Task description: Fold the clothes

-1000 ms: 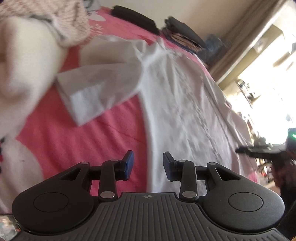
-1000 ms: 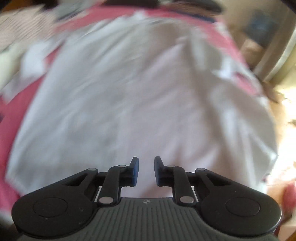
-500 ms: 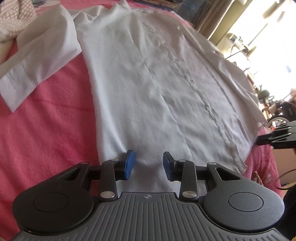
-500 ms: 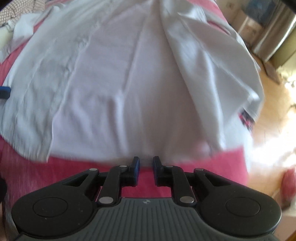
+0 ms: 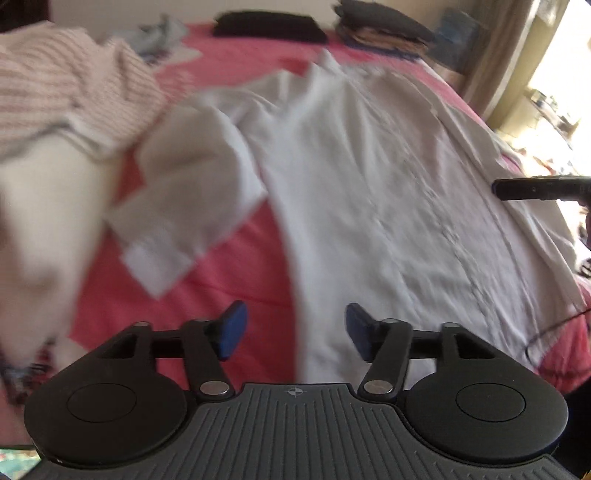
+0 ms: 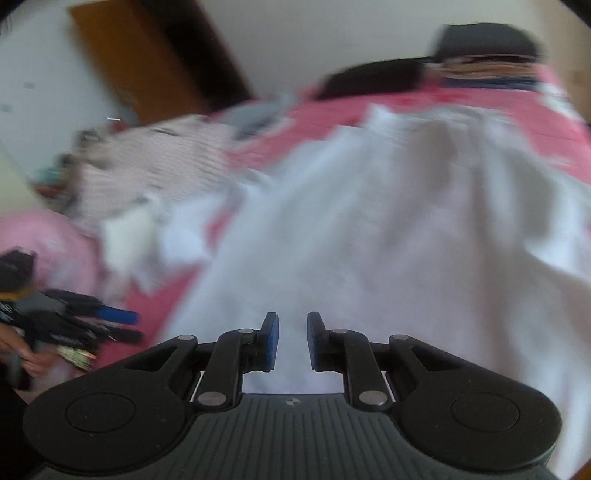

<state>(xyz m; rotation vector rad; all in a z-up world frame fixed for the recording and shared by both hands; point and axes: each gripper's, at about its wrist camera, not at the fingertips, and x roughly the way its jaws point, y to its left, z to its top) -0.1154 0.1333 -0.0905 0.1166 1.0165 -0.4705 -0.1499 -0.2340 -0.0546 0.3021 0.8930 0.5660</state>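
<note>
Shirt [image 5: 369, 192], white and buttoned down its front, lies spread flat on the bed [image 5: 229, 258], which has a pink cover; its collar points to the far end and its hem lies close to both cameras. One sleeve [image 5: 184, 206] is bent out to the left onto the pink cover, its cuff toward the camera. Left claw [image 5: 293, 332] hangs just above the shirt's left edge near the hem, its blue-padded fingers [image 5: 232, 328] wide apart and holding nothing. Right claw [image 6: 291, 341] is over the hem end of the shirt, its fingers [image 6: 269, 339] apart by a narrower gap, with white cloth showing between them but not gripped. In the left wrist view a black finger of the right claw reaches in from the right edge above the shirt's far side. A striped garment [image 5: 70, 88] lies heaped to the left of the sleeve, touching or overlapping its upper part. Beyond the collar, at the far end of the bed, lie a dark folded piece [image 5: 269, 27] and a stack [image 5: 384, 31] of folded clothes. Both views are blurred.
</note>
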